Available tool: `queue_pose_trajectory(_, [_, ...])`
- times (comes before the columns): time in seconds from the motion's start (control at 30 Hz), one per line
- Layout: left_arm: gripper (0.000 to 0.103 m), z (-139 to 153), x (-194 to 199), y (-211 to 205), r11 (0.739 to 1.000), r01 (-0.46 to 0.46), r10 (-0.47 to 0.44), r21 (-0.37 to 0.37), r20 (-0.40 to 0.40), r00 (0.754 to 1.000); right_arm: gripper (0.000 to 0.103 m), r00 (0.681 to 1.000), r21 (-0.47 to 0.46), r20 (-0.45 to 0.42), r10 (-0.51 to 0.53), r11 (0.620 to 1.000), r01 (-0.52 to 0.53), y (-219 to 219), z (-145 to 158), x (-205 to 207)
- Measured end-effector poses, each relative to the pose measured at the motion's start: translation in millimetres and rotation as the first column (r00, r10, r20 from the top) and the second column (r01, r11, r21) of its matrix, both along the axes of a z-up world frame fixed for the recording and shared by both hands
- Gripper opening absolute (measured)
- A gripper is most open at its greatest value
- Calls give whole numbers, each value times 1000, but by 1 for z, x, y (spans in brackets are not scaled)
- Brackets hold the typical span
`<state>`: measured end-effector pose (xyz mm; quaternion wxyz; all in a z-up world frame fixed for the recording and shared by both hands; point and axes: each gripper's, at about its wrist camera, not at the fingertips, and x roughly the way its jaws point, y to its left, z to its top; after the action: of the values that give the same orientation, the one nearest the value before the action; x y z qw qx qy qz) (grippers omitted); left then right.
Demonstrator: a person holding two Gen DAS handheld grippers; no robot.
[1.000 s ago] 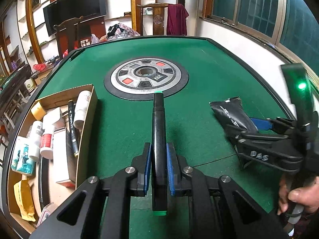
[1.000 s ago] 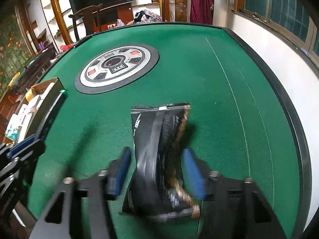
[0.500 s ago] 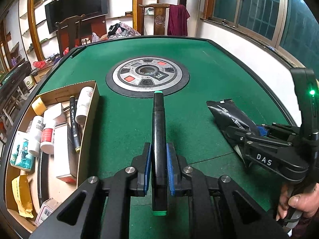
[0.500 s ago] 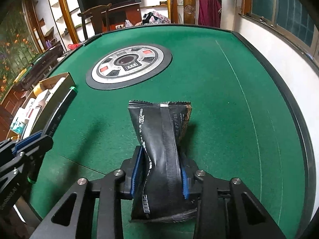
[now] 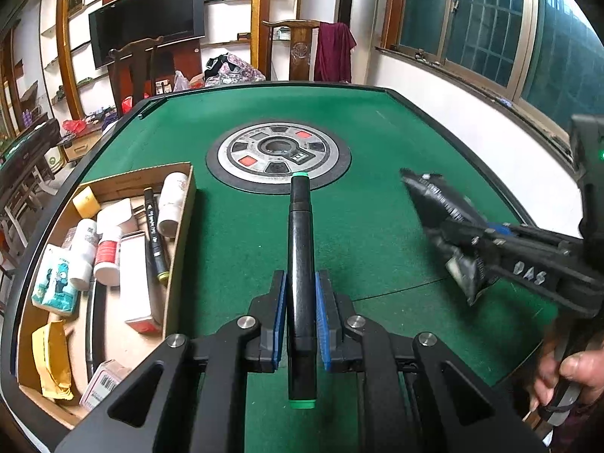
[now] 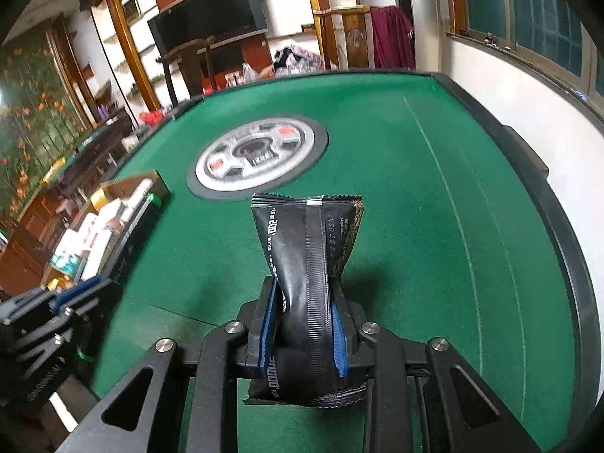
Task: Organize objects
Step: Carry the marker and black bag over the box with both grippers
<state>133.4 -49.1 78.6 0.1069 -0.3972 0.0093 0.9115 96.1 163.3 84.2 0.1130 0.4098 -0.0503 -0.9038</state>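
The black snack packet (image 6: 307, 264) is now pinched in the right gripper (image 6: 302, 334), whose jaws have just closed on it, and it is off the green desk (image 6: 396, 173). The left gripper (image 5: 301, 321) pinches a black marker (image 5: 300, 256). Both can go in the cardboard box (image 5: 181, 241) at nine o'clock, which holds bottles, boxes, a marker.

The left gripper (image 5: 301, 315) points down at a slant, its blue-padded fingers (image 5: 280, 313) clamped on a black marker (image 5: 300, 249). The right gripper (image 6: 304, 334), right of that marker, has just been closing and now pinches a black packet (image 6: 307, 260); a hand (image 5: 570, 370) grips its handle.
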Motion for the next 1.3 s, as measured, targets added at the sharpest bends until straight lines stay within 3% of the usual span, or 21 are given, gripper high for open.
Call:
queue_pose_trajectory(0.17, [14, 5, 5, -10, 1000, -16, 16, 22, -2, 1000, 28, 999, -6, -35, 31, 999, -31, -11, 16, 5])
queue_pose_trajectory(0.8, [14, 27, 26, -46, 997, -75, 76, 21, -53, 996, 28, 989, 9, -56, 140, 990, -139, -58, 31, 11])
queue_pose_trajectory(1.3, [14, 23, 26, -99, 985, -167, 169, 32, -46, 985, 28, 956, 50, -75, 283, 959, -280, -142, 43, 1])
